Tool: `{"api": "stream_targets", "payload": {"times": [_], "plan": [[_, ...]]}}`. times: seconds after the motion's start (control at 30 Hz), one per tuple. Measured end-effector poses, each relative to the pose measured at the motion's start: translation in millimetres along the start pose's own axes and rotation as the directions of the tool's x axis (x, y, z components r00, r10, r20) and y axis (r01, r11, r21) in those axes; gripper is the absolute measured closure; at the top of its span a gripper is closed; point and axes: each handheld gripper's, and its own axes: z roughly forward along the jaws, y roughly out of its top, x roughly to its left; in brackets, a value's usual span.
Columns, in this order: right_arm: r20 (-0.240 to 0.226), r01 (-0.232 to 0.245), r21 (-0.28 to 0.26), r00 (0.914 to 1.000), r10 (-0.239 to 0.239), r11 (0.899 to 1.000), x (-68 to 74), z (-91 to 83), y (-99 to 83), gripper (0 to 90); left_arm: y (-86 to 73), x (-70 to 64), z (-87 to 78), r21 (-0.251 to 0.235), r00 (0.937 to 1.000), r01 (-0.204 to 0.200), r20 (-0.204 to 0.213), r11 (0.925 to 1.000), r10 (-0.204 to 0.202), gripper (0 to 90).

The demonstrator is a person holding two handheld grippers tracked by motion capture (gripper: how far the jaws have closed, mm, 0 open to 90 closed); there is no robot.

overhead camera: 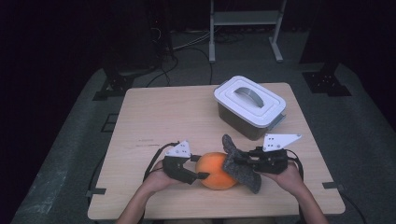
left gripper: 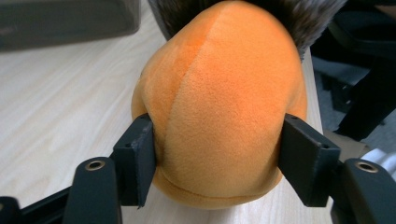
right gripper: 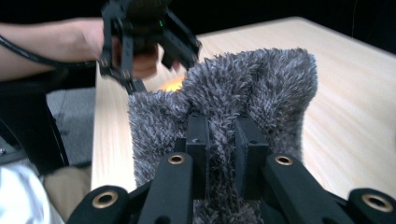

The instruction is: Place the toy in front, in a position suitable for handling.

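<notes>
left gripper (overhead camera: 201, 175): I have it clamped on the orange plush ball (overhead camera: 215, 171), one finger (left gripper: 135, 158) on each flank
right gripper (overhead camera: 242, 161): fingers (right gripper: 198, 140) pinched shut on the grey fuzzy cloth (overhead camera: 239, 164)
ball: on the table (overhead camera: 159, 116), between my fingers, cloth touching its far side
handling: both look soft, light, squashy; I grip the ball at its widest part, the cloth by a fold
box (overhead camera: 250, 106): lid on, beyond my right fingers; contents hidden

Hidden: far side of orange plush ball (overhead camera: 215, 170), behind grey furry cloth (overhead camera: 239, 164). Cut off: cloth's lower end in my right tool's (right gripper: 219, 140) view. Blurred: container (left gripper: 65, 21) beyond my left tool (left gripper: 217, 158).
</notes>
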Motion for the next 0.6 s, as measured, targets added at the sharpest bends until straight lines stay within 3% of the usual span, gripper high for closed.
{"api": "stream_targets", "payload": {"times": [0.13,0.3,0.47,0.6], "plan": [[0.011,0.017,0.042,0.9998,-0.018,0.999,2.7,10.0,-2.4,77.1,6.1,-1.5,-7.7,-0.032,0.9998,-0.013,-0.018,0.9994,0.012,37.7],[-0.004,-0.025,0.067,0.9997,0.025,0.997,-6.3,11.6,-11.9,77.1,6.9,-1.4,-9.3,-0.043,0.9997,-0.001,-0.023,0.9991,0.000,37.5],[0.001,0.000,0.004,1.0000,0.000,1.000,2.6,7.0,0.5,77.2,10.8,-3.3,-12.8,-0.055,0.9995,-0.013,-0.030,0.9984,0.011,37.0],[-0.001,0.021,0.067,0.9998,-0.021,0.998,4.1,17.1,-3.4,77.2,8.0,-2.7,-10.8,-0.032,0.9992,-0.019,-0.035,0.9993,0.018,35.1]]}}
